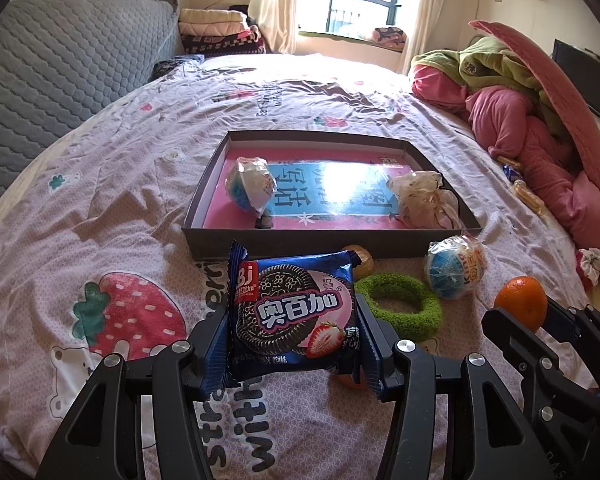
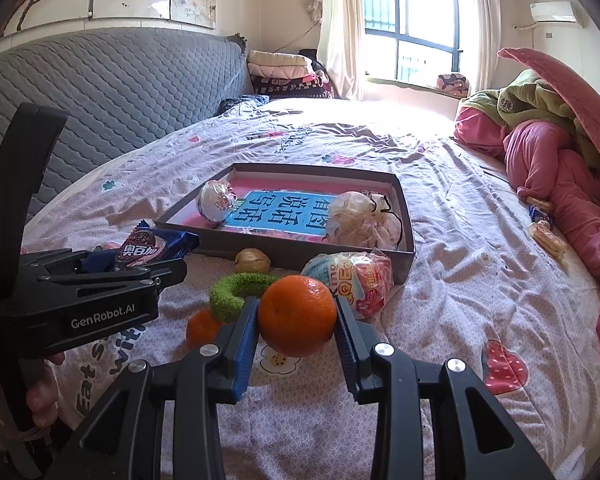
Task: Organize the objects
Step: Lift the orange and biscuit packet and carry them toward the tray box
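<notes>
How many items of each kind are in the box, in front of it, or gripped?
orange: 2, one in the right gripper, one on the bed
wrapped ball: 2, one in the box, one outside
cookie packet: 1, in the left gripper
green ring: 1
brown nut: 1
crumpled clear bag: 1, in the box
Total: 8

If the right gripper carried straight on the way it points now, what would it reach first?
Probably the wrapped blue-and-red snack ball lying just beyond the orange held in the right gripper, then the box wall behind it; depth is uncertain.
</notes>
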